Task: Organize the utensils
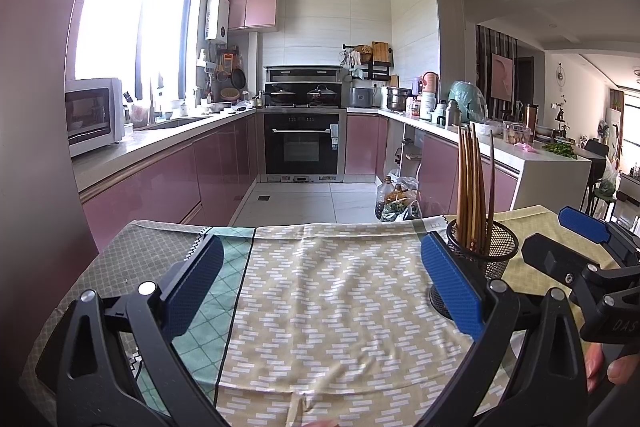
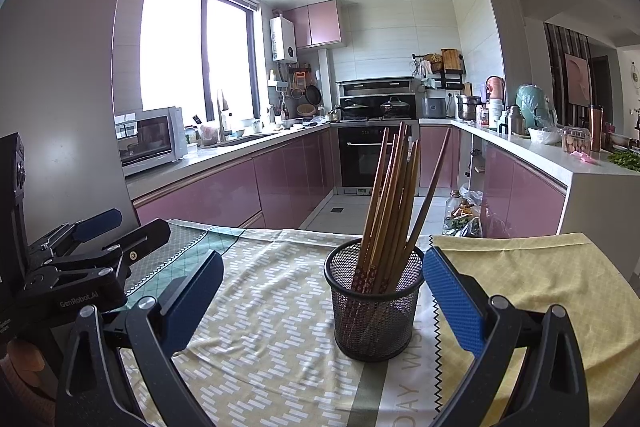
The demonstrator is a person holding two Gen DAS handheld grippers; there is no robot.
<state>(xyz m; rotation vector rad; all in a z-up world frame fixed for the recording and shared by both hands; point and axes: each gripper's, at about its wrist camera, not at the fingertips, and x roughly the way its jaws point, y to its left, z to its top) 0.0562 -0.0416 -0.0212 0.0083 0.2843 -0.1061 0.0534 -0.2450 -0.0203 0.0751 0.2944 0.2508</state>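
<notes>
Left gripper point(image 1: 320, 283): lower part of the left wrist view; jaws wide apart, nothing between them, only patterned cloth below. Also seen at the left edge of the right wrist view.
Right gripper point(image 2: 323, 301): lower part of the right wrist view; jaws wide apart, one on each side of the holder, touching nothing. Also seen at the right edge of the left wrist view.
Mesh holder point(image 2: 374, 311): black wire cup, upright, centre-lower frame of the right wrist view; stands on the cloth between the right gripper's blue pads, apart from both.
Chopsticks point(image 2: 394, 203): bundle of brown wooden sticks, ends down in the mesh holder, leaning toward upper right; one stick splayed further right than the rest.
Tablecloth point(image 1: 332, 291): beige with white dashes in the middle, green lattice band at left, yellow section at right; covers the table, lightly creased.
Hand point(image 1: 612, 367): fingertips at the lower right edge of the left wrist view, on the right gripper's handle.
Microwave point(image 1: 94, 115): white, on the counter, left of frame.
Oven point(image 1: 304, 143): black, built in, centre background, two lidded pans above.
</notes>
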